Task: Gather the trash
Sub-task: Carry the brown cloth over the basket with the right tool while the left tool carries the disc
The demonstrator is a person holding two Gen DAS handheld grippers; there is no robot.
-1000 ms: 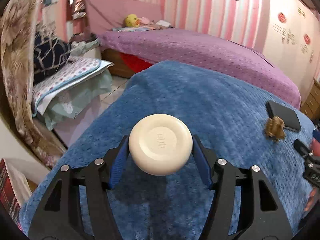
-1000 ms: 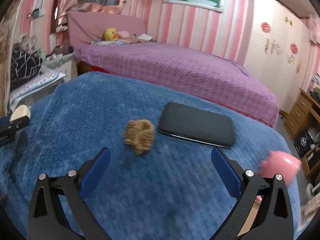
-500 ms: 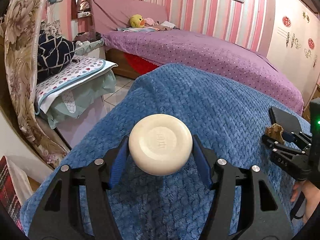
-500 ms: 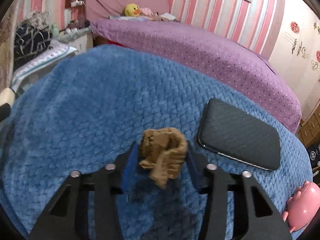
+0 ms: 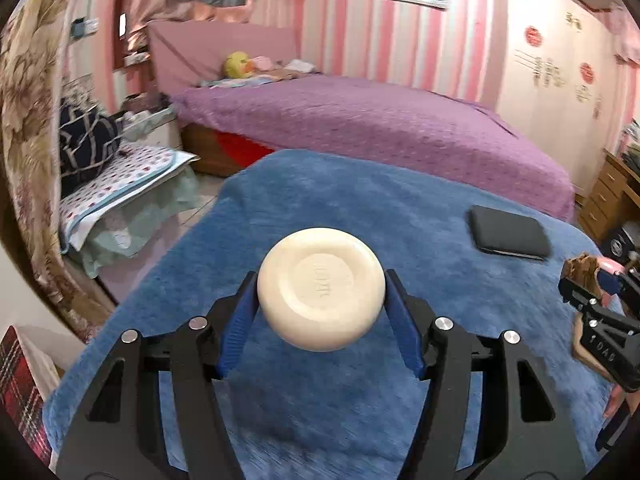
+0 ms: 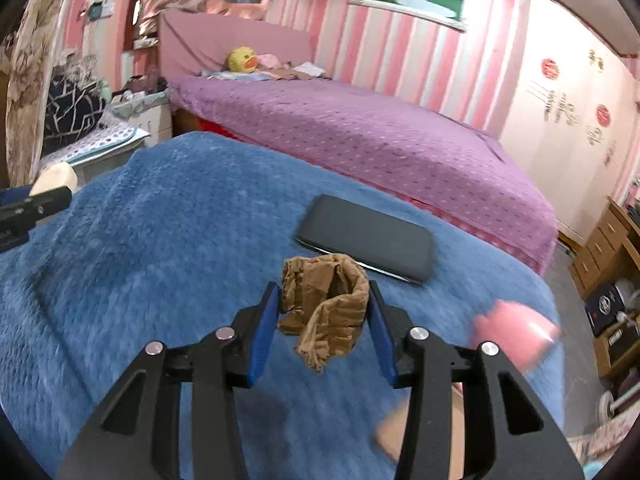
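The right gripper (image 6: 322,316) has just closed its jaws on the brown wad (image 6: 326,304), which a second ago lay free on the blue blanket (image 6: 160,240) and now hangs clear of it, so a second piece of trash looks collected. The left gripper (image 5: 321,304) still clamps the cream puck (image 5: 321,289), whose embossed mark is unreadable. Beyond lies a black case (image 6: 366,238).

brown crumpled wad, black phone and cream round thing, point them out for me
brown crumpled wad (image 6: 326,304): right wrist view, its middle.
black phone (image 6: 368,236): right wrist view, its back.
cream round thing (image 5: 321,288): left wrist view, its flat face.
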